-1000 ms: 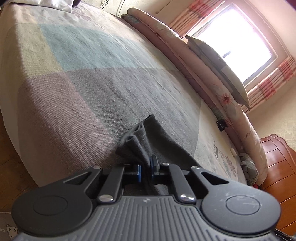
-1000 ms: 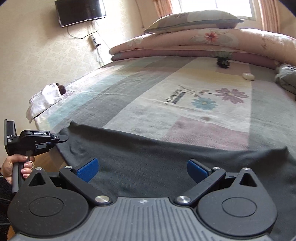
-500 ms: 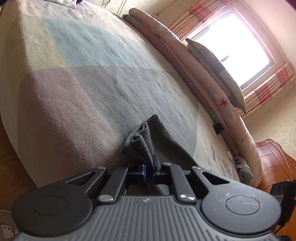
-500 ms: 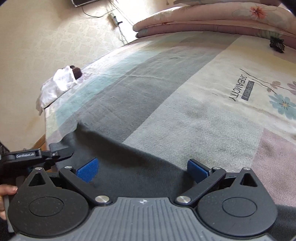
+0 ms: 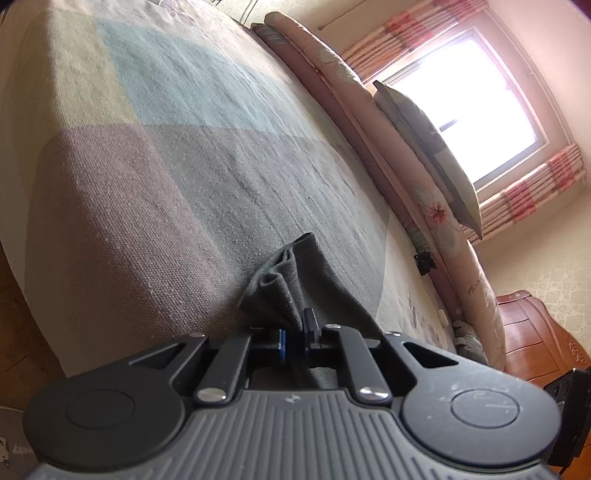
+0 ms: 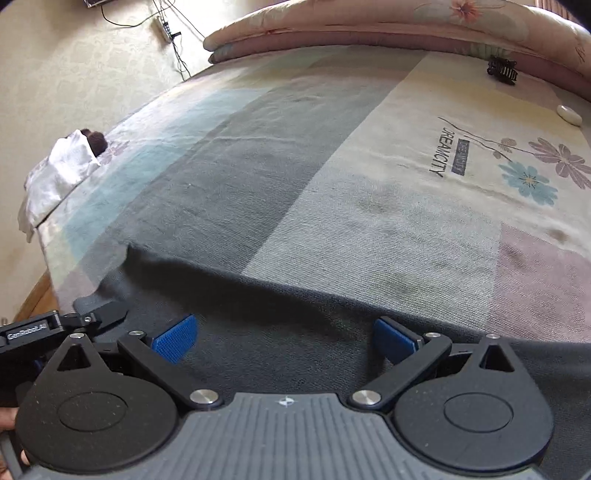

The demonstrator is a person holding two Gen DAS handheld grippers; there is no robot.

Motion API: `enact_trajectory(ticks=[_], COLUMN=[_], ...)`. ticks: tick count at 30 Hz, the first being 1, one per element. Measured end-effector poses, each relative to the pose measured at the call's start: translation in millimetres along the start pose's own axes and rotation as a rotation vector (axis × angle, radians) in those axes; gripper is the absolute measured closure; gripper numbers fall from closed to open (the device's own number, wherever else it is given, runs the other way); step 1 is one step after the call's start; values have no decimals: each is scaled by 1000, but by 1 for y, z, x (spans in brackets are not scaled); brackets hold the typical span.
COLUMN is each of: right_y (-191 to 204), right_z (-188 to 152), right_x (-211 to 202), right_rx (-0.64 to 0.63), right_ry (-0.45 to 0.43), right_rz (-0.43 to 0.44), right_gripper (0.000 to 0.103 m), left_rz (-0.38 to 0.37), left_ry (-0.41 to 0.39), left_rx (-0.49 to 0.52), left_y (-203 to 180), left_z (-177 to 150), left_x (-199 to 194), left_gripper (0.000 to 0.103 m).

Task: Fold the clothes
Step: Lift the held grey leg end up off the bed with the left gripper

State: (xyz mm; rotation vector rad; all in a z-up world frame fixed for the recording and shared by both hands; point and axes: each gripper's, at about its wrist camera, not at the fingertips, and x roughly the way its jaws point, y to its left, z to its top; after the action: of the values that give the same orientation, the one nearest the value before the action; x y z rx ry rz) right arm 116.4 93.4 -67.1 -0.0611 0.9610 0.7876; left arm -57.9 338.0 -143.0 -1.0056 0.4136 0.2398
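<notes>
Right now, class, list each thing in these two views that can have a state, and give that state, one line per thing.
Left gripper: jaws shut on a bunched corner of the dark grey garment.
Right gripper: jaws open, empty, over the garment.
Dark grey garment: spread along the bed's near edge, not yet folded.
Quilt: folded, stacked at the bed's far side.
Curtains: drawn apart.

A home bedroom: a bed [image 5: 184,155] with patchwork cover, rolled quilt [image 5: 436,206], pillow [image 5: 424,147], curtained window [image 5: 491,122].

Matt dark knit garment [image 6: 295,332] on coarse woven bedspread [image 6: 332,177]; glossy wooden cabinet [image 5: 532,332]
</notes>
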Motion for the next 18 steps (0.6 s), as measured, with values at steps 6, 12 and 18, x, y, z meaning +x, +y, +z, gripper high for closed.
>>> enact_trajectory(ticks=[6,12,18], right_y=[-5,-2,9], right_z=[-8,-6,1], right_x=[-10,-22,-24], right_rx=[9,88,114], right_ry=[8,20,41], right_rz=[21,97,156], right_gripper=[0,0,0], left_rz=[-36,6,54], left_ry=[-37,5,4], left_rx=[33,61,89], left_y=[-11,-18,-17], left_z=[10,17,18], left_x=[3,17,15], left_gripper=[61,65,96])
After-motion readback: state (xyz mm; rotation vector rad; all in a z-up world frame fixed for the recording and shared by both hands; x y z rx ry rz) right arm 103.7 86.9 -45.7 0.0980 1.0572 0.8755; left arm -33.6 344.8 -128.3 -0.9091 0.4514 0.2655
